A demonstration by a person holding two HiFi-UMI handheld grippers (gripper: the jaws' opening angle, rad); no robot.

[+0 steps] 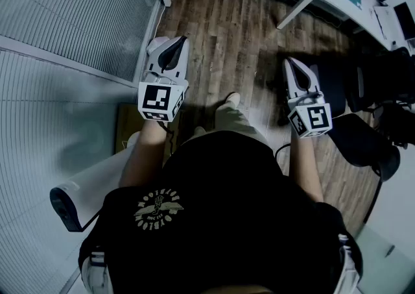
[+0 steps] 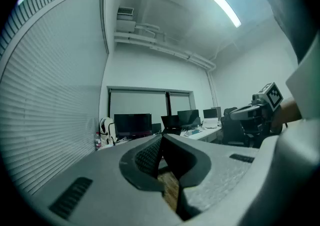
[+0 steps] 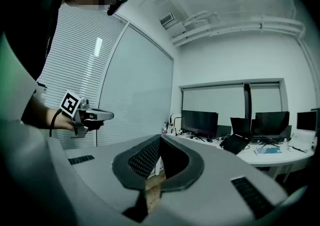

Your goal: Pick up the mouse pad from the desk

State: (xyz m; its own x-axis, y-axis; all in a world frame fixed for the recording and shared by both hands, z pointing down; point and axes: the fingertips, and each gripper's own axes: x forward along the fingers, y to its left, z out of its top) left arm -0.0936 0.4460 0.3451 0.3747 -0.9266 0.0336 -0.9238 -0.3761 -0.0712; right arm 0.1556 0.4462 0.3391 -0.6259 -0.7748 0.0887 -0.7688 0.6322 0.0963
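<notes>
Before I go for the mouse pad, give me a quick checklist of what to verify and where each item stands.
1. Left claw empty: ok, its jaws are together with nothing between them.
2. Right claw empty: ok, its jaws are together with nothing between them.
3. Claws opened for a grasp: not ok, both are shut.
4. Mouse pad spotted: cannot tell, no view shows it plainly.
5. Desk close enough: not ok, it stands well ahead across the wooden floor.
6. Both claws aimed toward the desk: ok, each claw's view looks at the monitors on it.
</notes>
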